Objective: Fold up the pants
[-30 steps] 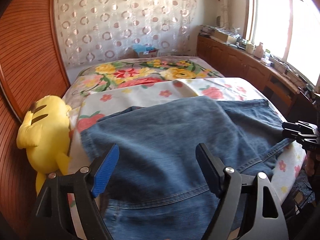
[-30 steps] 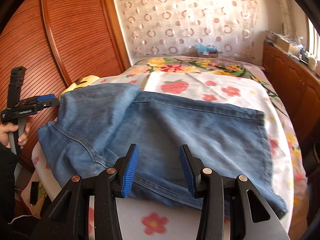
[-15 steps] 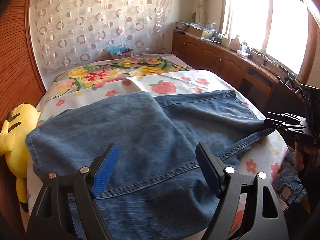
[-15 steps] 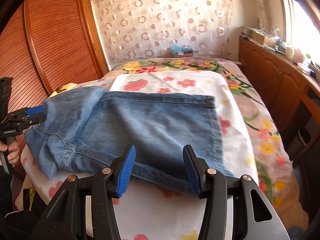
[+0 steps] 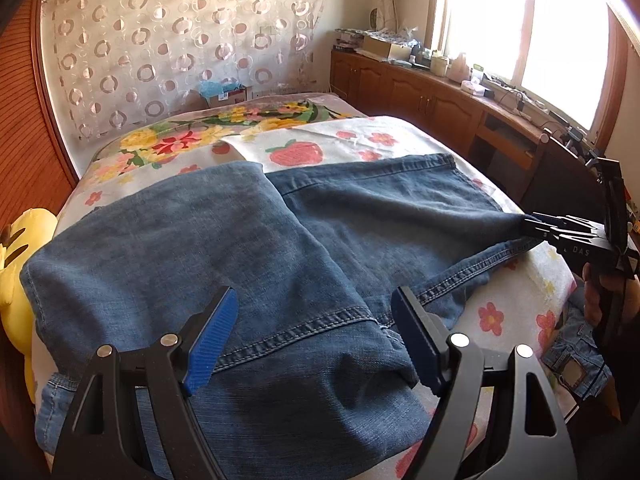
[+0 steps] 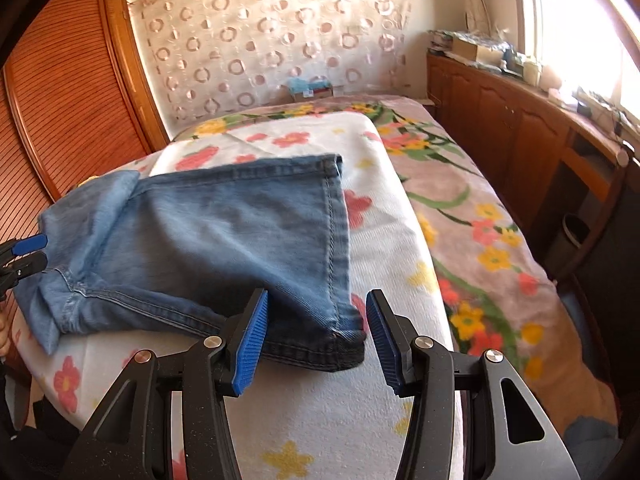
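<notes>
Blue jeans [image 5: 248,240] lie across the near end of the bed on a white flowered blanket [image 5: 360,140], with one part folded over. My left gripper [image 5: 314,336] hovers open over the seamed end nearest me, nothing pinched between its blue pads. In the right wrist view the jeans [image 6: 224,232] stretch left, and the dark hem corner [image 6: 344,344] lies between the fingers of my right gripper [image 6: 316,340]. Its jaws stand apart with a gap beside the right pad. Each gripper shows in the other's view: the right gripper [image 5: 560,232] at the leg end, the left gripper [image 6: 24,248] at the far left.
A yellow plush toy [image 5: 16,272] leans at the bed's left side against a wooden slatted wardrobe [image 6: 72,112]. Wooden cabinets [image 5: 420,96] with clutter run under the window on the right. More denim [image 5: 572,356] lies on the floor. A bin [image 6: 572,236] stands by the cabinets.
Both views have shifted right along the jeans. The right gripper went from over the mid-leg to the hem corner, its jaws a little wider. The plush toy slid to the left view's edge.
</notes>
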{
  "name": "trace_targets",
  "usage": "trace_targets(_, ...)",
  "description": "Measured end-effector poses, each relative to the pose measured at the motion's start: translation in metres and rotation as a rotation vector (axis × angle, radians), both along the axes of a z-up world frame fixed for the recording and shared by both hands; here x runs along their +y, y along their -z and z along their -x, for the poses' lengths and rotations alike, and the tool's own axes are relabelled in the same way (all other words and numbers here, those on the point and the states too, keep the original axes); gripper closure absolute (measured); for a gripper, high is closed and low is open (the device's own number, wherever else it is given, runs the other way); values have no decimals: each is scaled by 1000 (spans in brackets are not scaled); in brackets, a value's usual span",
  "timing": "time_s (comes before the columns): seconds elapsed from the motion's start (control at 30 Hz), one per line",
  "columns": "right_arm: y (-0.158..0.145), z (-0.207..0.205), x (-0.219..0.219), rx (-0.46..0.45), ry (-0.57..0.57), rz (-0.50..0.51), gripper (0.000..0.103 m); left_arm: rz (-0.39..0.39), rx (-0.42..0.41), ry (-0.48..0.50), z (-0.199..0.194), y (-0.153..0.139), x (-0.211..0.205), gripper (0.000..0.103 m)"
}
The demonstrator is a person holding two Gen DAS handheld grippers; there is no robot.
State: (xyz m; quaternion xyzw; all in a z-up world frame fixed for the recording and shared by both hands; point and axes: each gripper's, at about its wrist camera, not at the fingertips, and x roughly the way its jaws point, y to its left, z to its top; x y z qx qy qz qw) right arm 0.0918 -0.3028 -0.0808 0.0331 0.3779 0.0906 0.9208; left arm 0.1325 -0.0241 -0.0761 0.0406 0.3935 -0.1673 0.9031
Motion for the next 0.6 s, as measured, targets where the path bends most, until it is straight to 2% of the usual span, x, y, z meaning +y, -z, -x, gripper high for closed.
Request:
trace_targets(0.23,9,-3,3,42,4,6,51,7,38,-5,1,16,-2,23)
trace_targets(0.5,12,0,7,19,13,37,53,16,57,-13,3,24,0,23)
trace_targets(0.53,12,1,8,18,6,31,64,18,57,-14,3,24,1,23)
trace_targets(0.6,11,1,9,22,-4,32,79,21,54,-19,3,22,2,23)
